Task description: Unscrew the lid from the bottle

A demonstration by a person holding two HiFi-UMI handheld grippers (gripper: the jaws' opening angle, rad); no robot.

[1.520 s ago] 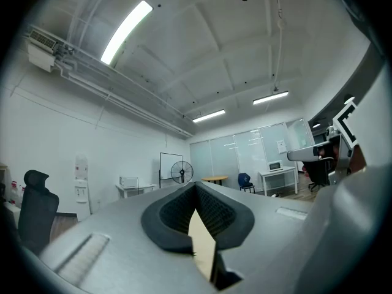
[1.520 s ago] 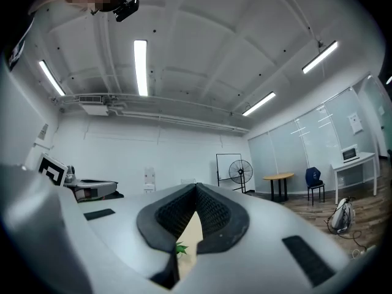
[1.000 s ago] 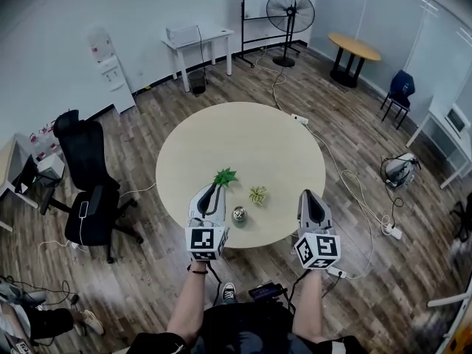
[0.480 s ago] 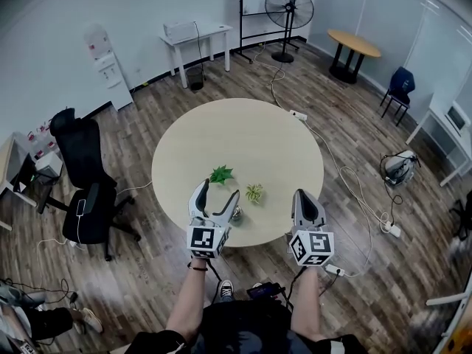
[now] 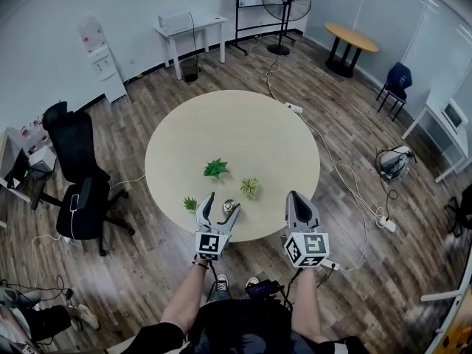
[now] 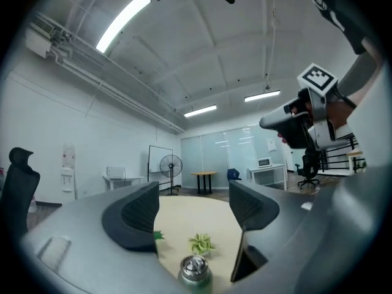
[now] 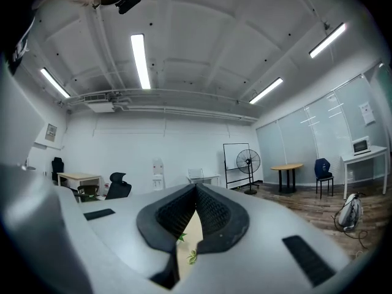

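A small green bottle with a silver screw lid [image 5: 229,207] stands near the front edge of the round beige table [image 5: 236,131]. My left gripper [image 5: 222,204] is open and has just been opening. In the left gripper view the bottle [image 6: 195,271] sits low in the gap between the two dark pads [image 6: 136,213], and neither pad touches it. My right gripper [image 5: 296,200] hovers at the table's front right edge, shut and empty. In the right gripper view its pads [image 7: 184,210] meet in a closed V. The right gripper [image 6: 288,122] also shows in the left gripper view, up to the right.
Three small potted plants stand on the table: a dark green one [image 5: 215,168], a pale one [image 5: 249,187] and a little one [image 5: 190,203] left of the bottle. A black office chair [image 5: 81,190] stands to the left of the table, and cables [image 5: 346,183] lie on the floor to its right.
My left gripper went from shut to open and sank toward the table, so the bottle now stands between its jaws. The right gripper dropped a little and stayed shut.
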